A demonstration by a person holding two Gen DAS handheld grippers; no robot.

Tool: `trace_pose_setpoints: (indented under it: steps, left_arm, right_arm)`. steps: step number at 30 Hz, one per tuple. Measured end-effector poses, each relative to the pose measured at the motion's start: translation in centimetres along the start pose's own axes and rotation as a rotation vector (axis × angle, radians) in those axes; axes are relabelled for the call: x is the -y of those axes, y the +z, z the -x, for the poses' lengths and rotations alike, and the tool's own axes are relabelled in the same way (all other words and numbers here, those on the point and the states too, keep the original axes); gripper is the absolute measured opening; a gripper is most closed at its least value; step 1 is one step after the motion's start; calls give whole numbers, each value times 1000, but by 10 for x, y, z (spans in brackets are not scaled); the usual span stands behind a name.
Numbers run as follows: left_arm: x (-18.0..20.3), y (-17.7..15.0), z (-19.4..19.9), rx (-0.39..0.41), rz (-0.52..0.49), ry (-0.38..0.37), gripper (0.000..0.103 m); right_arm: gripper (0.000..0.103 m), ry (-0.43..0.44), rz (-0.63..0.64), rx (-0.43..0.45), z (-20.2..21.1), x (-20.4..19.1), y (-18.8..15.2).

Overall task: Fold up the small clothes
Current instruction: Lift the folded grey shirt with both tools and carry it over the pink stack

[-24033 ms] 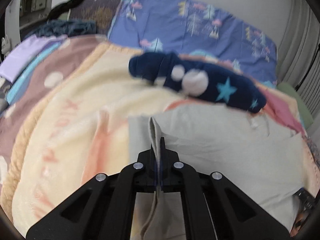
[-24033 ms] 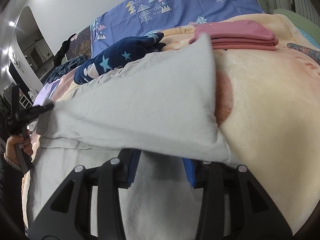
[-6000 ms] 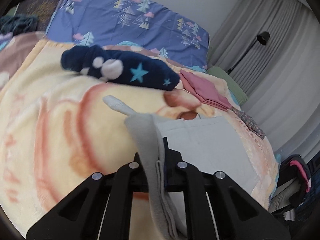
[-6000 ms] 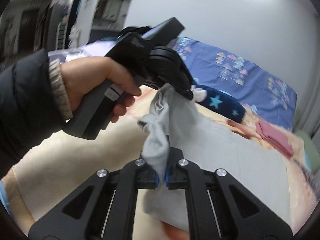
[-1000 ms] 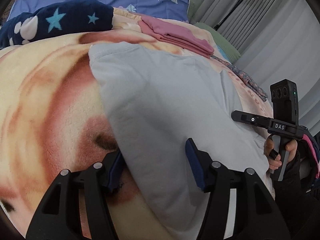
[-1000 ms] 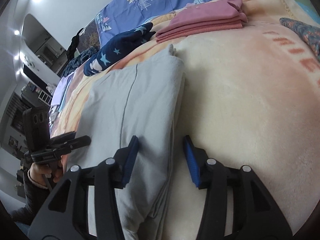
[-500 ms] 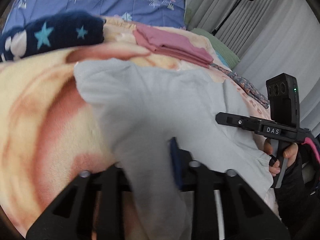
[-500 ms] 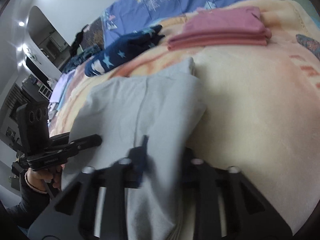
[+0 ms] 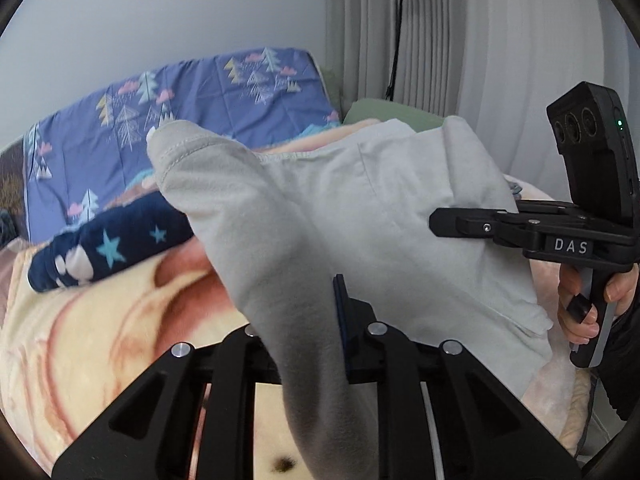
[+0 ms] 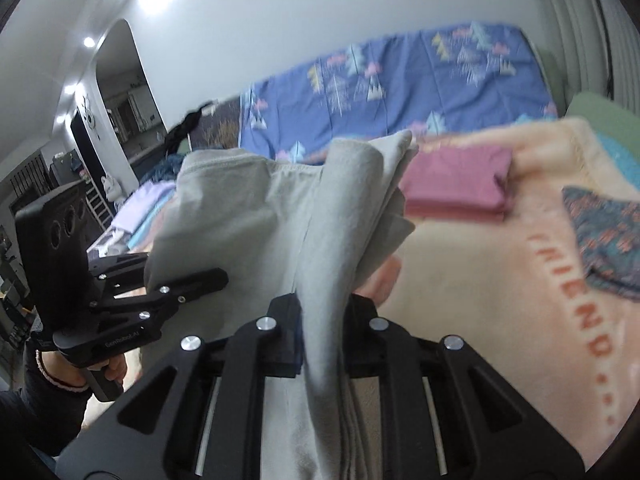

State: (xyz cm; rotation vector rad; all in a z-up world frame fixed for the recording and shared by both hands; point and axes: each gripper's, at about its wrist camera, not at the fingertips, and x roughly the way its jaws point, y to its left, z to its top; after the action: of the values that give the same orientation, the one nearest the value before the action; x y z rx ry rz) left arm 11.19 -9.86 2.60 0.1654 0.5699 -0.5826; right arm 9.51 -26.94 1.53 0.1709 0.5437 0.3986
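A navy star-print fleece (image 9: 112,246) lies at nine o'clock on the peach blanket (image 9: 80,344). The blue tree-print pillow (image 10: 400,92) stands at twelve o'clock. A folded pink garment (image 10: 460,184) sits at two, beside a patterned cloth (image 10: 608,240). A black floor lamp (image 9: 400,20) stands by the curtains (image 9: 480,40).

white capital letters "das" are printed on the black body of the right gripper (image 9: 472,222), seen in the left wrist view, on the block just above its handle. small pale lettering reading roughly "genrobot.ai" runs along the black body of the left gripper (image 10: 208,278), seen in the right wrist view; it is tiny and partly blurred. large faded orange letters "friend", followed by dots, are woven into the cream blanket (image 10: 480,280) near its right edge.
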Motion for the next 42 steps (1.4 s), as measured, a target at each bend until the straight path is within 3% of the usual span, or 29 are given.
trace_pose_setpoints:
  steps: [8,17,34,42]
  left_arm:
    - [31,43,12,61,-115,25,17]
    - [52,81,0,94,-219,61,17]
    - [53,128,-53,156,-261,90,17]
    - [56,156,-87,175,-313,168,17]
  right_arm:
    - [13,-42,2,119,48,6,18]
    - [13,-100,3,199,68,25,43]
    - [13,-172,-12,263,48,67,83]
    - [13,-221,-8,275,23,88,117]
